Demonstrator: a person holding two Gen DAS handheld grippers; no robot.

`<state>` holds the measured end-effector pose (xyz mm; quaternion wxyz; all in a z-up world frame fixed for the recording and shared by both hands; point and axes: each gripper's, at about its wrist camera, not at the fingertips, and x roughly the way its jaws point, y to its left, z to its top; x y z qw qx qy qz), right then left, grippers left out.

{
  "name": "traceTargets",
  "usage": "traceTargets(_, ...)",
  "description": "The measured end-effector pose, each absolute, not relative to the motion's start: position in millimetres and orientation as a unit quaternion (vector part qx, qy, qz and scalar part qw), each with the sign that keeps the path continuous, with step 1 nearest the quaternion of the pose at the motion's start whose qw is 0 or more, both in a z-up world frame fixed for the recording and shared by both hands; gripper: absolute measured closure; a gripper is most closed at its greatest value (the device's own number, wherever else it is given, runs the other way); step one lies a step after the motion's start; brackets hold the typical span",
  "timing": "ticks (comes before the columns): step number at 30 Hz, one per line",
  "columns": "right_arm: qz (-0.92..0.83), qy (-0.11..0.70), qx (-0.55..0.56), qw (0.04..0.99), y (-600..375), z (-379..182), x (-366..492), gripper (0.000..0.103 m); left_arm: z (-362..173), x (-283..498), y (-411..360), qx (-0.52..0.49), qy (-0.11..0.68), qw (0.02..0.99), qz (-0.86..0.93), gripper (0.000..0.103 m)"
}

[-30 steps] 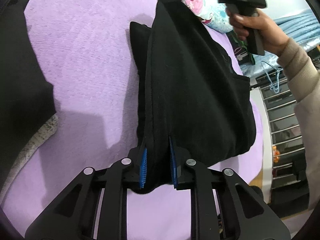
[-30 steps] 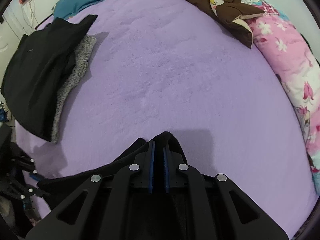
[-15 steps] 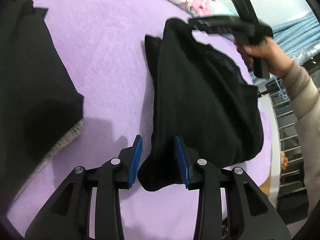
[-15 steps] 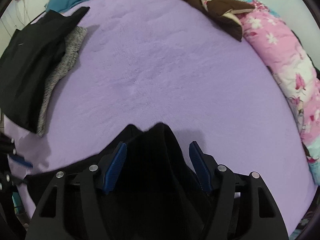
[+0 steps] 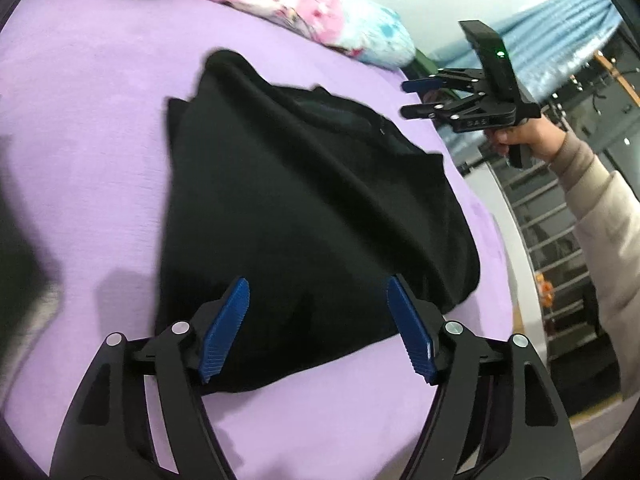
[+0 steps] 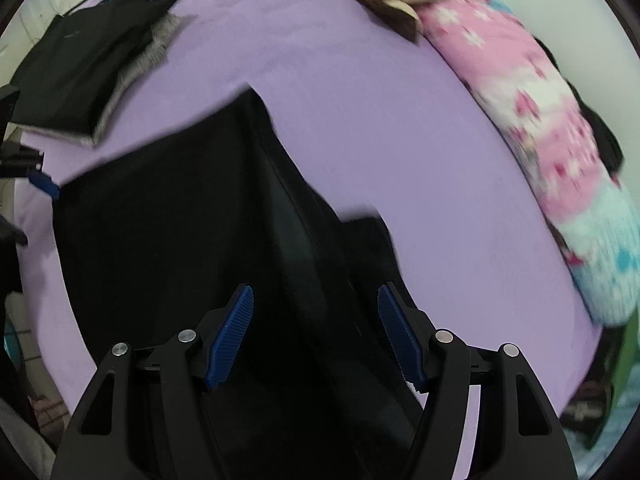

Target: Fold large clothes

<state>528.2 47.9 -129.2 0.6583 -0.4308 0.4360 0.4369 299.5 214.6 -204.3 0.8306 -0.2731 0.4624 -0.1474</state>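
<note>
Black garment (image 5: 304, 208): folded, flat on purple bedspread (image 5: 88, 92), frame centre; bare purple to the left and above. Left gripper (image 5: 318, 320): jaws wide, nothing held, over near edge. Right gripper (image 6: 316, 330): jaws wide, nothing held. Pink floral quilt (image 6: 536, 120) along right edge; dark clothes stack (image 6: 80, 64) upper left.

The black garment (image 5: 304, 208) is matt knit cloth. The purple bed cover (image 5: 92, 92) looks soft and fuzzy. The left gripper (image 5: 318, 324) has matt black plastic arms, ribbed blue pads (image 5: 224, 330) and shiny metal pins.
</note>
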Motion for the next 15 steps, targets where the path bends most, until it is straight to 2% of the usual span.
traceTargets(8, 0.328, 0.492, -0.44, 0.676, -47.4, -141.8, 585.2, 0.038, -223.2, 319.9, 183.4, -0.255, 0.496, 0.816, -0.15, 0.034)
traceTargets(15, 0.228, 0.574, -0.362, 0.698, -92.2, -180.0, 623.6, 0.039, -228.9, 327.8, 182.3, -0.261, 0.498, 0.814, -0.149, 0.034)
